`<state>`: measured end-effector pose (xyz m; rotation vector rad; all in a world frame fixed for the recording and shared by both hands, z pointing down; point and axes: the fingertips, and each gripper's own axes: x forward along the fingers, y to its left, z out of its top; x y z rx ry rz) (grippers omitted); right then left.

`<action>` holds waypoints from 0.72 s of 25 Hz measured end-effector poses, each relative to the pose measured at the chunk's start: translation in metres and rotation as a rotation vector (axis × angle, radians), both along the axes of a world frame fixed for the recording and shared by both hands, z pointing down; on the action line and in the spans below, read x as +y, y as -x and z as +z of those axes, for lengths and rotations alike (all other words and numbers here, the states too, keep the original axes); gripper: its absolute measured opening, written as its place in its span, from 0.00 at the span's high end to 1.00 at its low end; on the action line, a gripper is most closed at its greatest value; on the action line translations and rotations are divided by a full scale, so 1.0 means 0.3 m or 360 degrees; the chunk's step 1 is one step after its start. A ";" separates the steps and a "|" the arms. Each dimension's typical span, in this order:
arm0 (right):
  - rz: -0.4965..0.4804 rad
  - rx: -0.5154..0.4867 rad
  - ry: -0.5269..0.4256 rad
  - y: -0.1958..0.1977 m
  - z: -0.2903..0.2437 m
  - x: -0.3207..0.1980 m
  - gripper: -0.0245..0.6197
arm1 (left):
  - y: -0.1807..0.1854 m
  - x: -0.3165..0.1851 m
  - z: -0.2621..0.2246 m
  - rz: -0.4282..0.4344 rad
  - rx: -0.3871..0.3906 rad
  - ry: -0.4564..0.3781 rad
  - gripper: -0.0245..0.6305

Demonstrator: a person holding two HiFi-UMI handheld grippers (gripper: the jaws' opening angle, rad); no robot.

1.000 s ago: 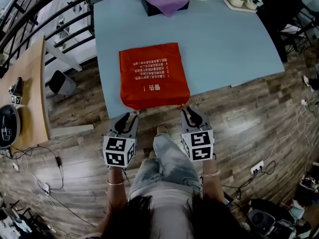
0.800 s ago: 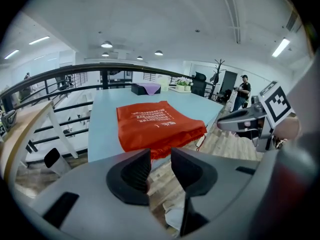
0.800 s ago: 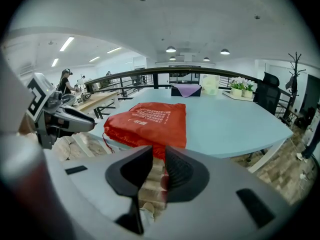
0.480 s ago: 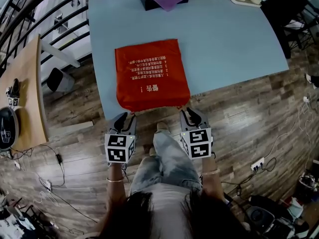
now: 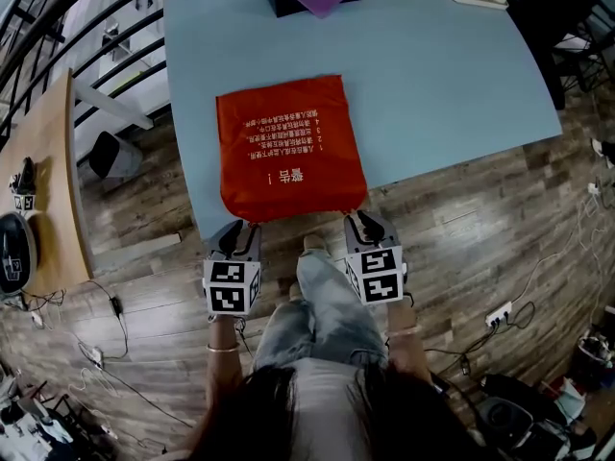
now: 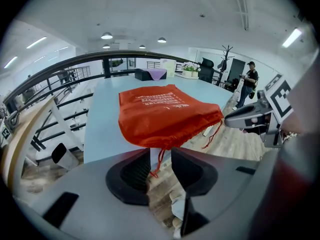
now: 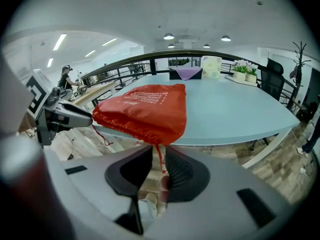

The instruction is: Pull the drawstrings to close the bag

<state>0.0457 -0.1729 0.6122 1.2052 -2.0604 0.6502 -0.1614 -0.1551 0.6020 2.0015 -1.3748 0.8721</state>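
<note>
The red drawstring bag [image 5: 288,147] lay mid-frame on the blue table [image 5: 452,84], mouth over the near edge. My left gripper [image 5: 242,230], jaws just opening wide, straddled its left drawstring [image 6: 159,159]; my right gripper [image 5: 359,221], jaws apart too, straddled the right drawstring [image 7: 160,160], both cords hanging loose, ungripped

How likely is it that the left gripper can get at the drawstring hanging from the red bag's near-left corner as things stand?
Probably yes. The left gripper has just been opening its jaws; they stand apart with the drawstring hanging between them from the red bag; nothing blocks it.
</note>
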 end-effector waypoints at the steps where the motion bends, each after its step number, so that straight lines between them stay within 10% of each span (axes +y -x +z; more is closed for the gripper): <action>1: -0.0004 0.0001 0.0011 0.001 0.007 0.000 0.84 | -0.001 -0.001 0.004 -0.0002 -0.0005 0.0004 0.78; 18: -0.0036 0.0013 0.0090 0.042 0.100 -0.023 0.84 | 0.027 -0.011 0.060 -0.0024 -0.0219 -0.0006 0.79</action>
